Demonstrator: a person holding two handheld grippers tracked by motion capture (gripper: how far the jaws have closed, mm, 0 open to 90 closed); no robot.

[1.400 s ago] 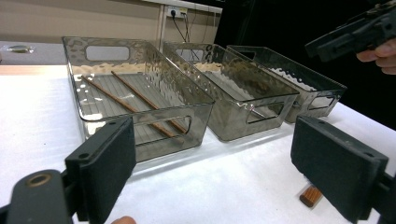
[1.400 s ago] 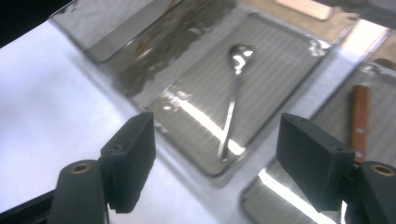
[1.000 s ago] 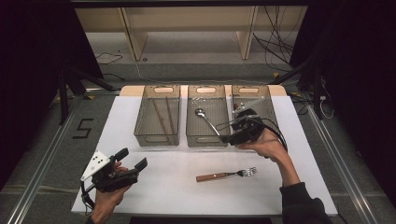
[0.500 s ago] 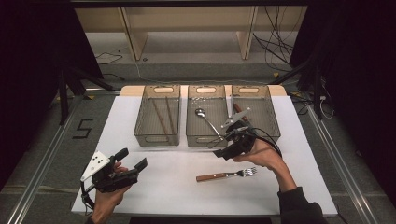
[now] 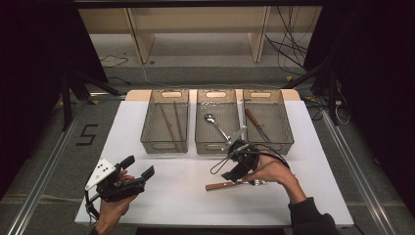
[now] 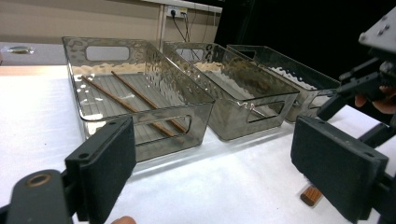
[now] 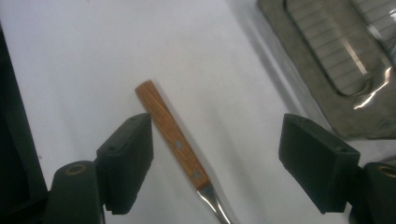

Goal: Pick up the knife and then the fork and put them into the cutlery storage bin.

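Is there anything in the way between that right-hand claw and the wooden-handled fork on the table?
Nothing visible. The right gripper hangs open directly above the fork, whose wooden handle lies on the bare white table between the two jaws. The three bins stand farther back, clear of the path down.

High view overhead, gripper views close (both share fork (image 7: 175,135))

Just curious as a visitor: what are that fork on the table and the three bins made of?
The fork seems to have a brown wooden handle, grain and small rivets showing, and a shiny metal neck. The bins look like clear smoky plastic, see-through with rippled, glossy walls.
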